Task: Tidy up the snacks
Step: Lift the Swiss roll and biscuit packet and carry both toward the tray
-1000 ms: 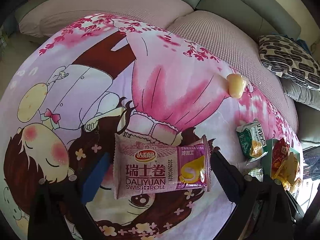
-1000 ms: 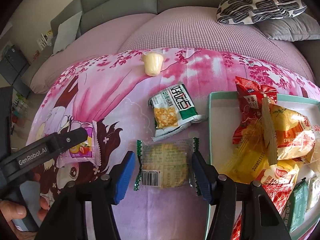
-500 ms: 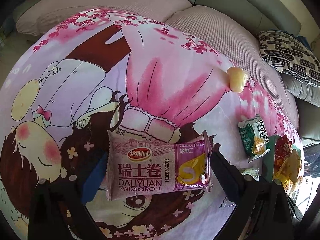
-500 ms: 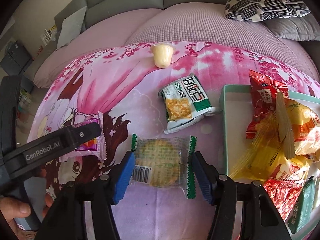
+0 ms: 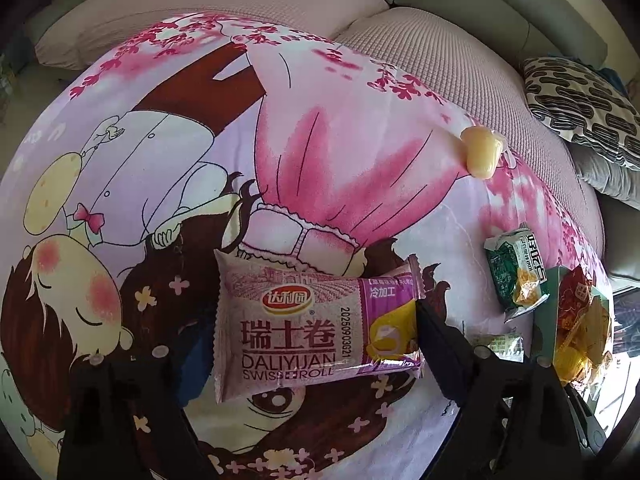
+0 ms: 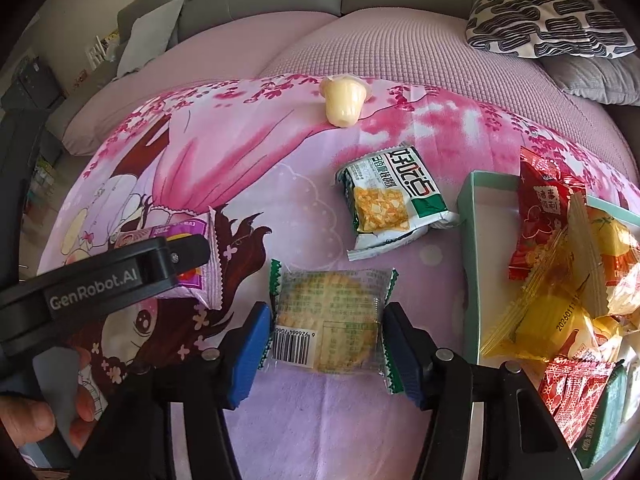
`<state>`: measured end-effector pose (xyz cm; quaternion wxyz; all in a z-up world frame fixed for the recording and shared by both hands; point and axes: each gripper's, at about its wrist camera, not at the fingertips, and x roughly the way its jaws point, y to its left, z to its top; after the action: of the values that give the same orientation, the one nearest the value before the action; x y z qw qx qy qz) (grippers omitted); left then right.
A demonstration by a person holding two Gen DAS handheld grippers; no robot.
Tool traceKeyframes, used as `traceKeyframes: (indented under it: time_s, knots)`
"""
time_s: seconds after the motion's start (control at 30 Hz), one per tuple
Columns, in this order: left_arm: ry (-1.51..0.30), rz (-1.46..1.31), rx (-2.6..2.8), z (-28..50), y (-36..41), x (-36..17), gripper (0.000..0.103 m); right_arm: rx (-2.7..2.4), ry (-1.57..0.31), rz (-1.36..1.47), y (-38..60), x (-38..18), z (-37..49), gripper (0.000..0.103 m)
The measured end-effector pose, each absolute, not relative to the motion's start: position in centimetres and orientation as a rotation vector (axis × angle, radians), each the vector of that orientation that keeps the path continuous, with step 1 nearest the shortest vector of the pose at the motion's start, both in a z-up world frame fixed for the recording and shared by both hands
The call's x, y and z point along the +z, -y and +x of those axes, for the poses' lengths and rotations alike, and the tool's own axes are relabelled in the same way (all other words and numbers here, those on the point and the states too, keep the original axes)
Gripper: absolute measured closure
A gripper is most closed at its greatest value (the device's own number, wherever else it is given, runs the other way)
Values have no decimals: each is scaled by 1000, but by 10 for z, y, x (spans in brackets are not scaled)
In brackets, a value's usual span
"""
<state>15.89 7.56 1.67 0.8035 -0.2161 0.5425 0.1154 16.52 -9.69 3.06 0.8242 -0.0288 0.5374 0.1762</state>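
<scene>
My left gripper [image 5: 310, 340] is shut on a purple Swiss roll packet [image 5: 312, 320] and holds it just above the printed cloth; it also shows in the right wrist view [image 6: 188, 256]. My right gripper [image 6: 324, 340] is shut on a clear round cake packet with green ends [image 6: 328, 320]. A mint-green tray [image 6: 470, 240] at the right holds several red and yellow snack packs [image 6: 560, 260]. A green and white cracker packet [image 6: 392, 204] and a yellow jelly cup [image 6: 344, 100] lie on the cloth.
The pink cartoon cloth [image 6: 240, 168] covers a pink sofa seat [image 6: 400, 52]. A black and white patterned cushion [image 6: 548, 16] lies at the back right. A hand [image 6: 40, 412] holds the left gripper's handle at the lower left.
Both grippers have closed in on their packets. The Swiss roll packet now hides the left blue pad. The right view has shifted left, and the cake packet sits tight between the pads.
</scene>
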Motion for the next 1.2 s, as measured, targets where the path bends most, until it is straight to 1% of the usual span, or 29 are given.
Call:
traceKeyframes:
  time_s: [0.13, 0.57, 0.7, 0.77, 0.83, 1.0, 1.2]
  knots:
    - [-1160, -474, 235, 157, -77, 18, 17, 378, -1143, -53, 98, 31, 165, 45]
    - [-1158, -483, 228, 155, -77, 19, 18, 378, -1144, -48, 100, 33, 164, 46]
    - [-1160, -479, 229, 156, -76, 19, 18, 380, -1145, -54, 98, 33, 164, 42]
    - [-1161, -479, 229, 157, -76, 19, 18, 382, -1144, -55, 98, 33, 165, 38]
    - [-1161, -478, 229, 157, -76, 19, 18, 387, -1139, -51, 97, 33, 165, 31]
    - [-1163, -475, 231, 158, -74, 19, 18, 386, -1140, -94, 90, 30, 164, 27]
    - [-1163, -475, 230, 158, -74, 19, 18, 358, -1138, -130, 87, 27, 163, 27]
